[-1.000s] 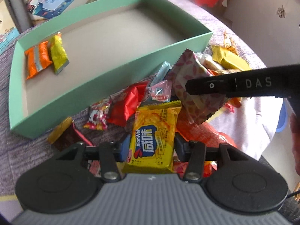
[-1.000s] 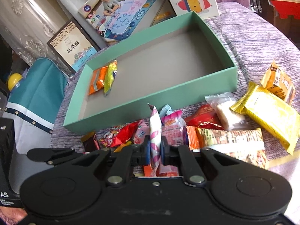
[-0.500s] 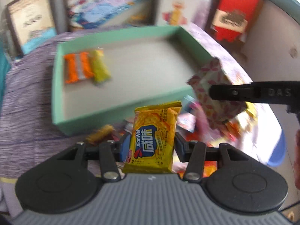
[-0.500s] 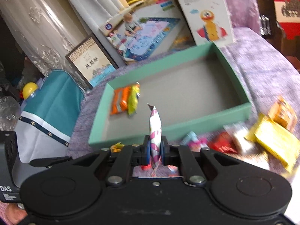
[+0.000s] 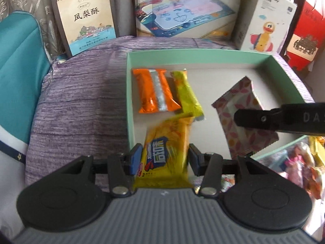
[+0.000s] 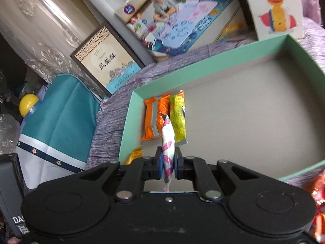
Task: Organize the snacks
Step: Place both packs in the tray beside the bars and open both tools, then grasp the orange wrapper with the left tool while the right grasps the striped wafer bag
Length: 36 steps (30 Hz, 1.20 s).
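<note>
Your left gripper [image 5: 163, 159] has its jaws closing on the yellow biscuit pack [image 5: 165, 150], long axis pointing away over the near-left corner of the green box [image 5: 130, 101]. Your right gripper [image 6: 168, 165] pinches the pink-patterned packet [image 6: 168, 142] edge-on, long axis away. Farther in, the orange packet [image 5: 155, 90] and yellow-green packet [image 5: 187, 93] lie side by side, lengthwise away.

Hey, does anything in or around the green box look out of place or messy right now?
Nothing is damaged or spilled. The orange foil packet and yellow-green foil packet lie neatly side by side in the mint-green cardboard box. Only the loose colourful snack wrappers heaped outside its near right corner look messy.
</note>
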### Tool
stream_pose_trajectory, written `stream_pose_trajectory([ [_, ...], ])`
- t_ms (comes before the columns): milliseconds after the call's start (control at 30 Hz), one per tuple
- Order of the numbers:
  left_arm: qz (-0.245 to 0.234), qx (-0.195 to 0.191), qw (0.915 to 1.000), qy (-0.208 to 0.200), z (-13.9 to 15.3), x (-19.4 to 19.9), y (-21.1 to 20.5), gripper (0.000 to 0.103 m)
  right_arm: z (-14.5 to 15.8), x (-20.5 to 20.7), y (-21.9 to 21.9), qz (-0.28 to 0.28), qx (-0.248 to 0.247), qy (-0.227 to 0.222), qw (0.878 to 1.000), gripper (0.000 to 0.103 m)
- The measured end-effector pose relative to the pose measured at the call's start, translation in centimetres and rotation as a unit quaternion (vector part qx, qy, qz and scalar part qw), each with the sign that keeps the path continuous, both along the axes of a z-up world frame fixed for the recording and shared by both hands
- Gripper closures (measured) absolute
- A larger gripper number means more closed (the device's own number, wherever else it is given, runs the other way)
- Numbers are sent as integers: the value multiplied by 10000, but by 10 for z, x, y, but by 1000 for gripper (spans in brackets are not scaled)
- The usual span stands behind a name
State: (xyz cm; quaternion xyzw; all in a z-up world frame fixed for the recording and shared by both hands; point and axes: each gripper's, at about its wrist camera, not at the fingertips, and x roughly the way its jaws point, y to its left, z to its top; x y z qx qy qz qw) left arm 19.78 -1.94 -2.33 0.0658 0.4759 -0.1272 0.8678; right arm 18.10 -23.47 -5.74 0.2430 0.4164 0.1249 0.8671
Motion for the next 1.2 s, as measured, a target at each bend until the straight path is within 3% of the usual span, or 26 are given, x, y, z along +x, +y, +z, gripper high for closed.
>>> stream_pose_trajectory([
  [33, -10, 6, 10000, 7, -2, 4, 0, 66, -3, 5, 3, 29, 1, 35, 10000, 93],
  [200, -41, 23, 10000, -37, -12, 15, -3, 67, -12, 22, 15, 143, 25, 102, 9998, 92],
  [267, -71, 45, 9999, -148, -10, 15, -4, 64, -11, 27, 20, 206, 4, 129, 9997, 83],
  [333, -96, 29, 9997, -236, -6, 11, -5, 39, -8, 29, 19, 231, 98, 99, 9996, 37],
  [367, -149, -60, 9996, -234, -5, 9, -4, 34, -5, 27, 17, 208, 94, 37, 9997, 26],
  [400, -139, -68, 9996, -239, -3, 7, -4, 21, -2, 24, 15, 177, 44, -54, 9998, 12],
  [433, -104, -21, 9995, -308, -1, 5, -5, 10, 1, 19, 11, 163, -5, -158, 9997, 8],
  [500, -59, 15, 9991, -421, 2, 1, -5, 3, 8, 13, 7, 162, -101, -273, 9994, 2],
  [900, -12, -113, 9998, -174, 12, -24, -15, 0, 21, -24, -16, 84, -349, -300, 9989, 0],
  [1200, -325, -143, 9993, -92, 19, -72, -43, 0, 33, -78, -53, -63, -638, -395, 9972, 0],
])
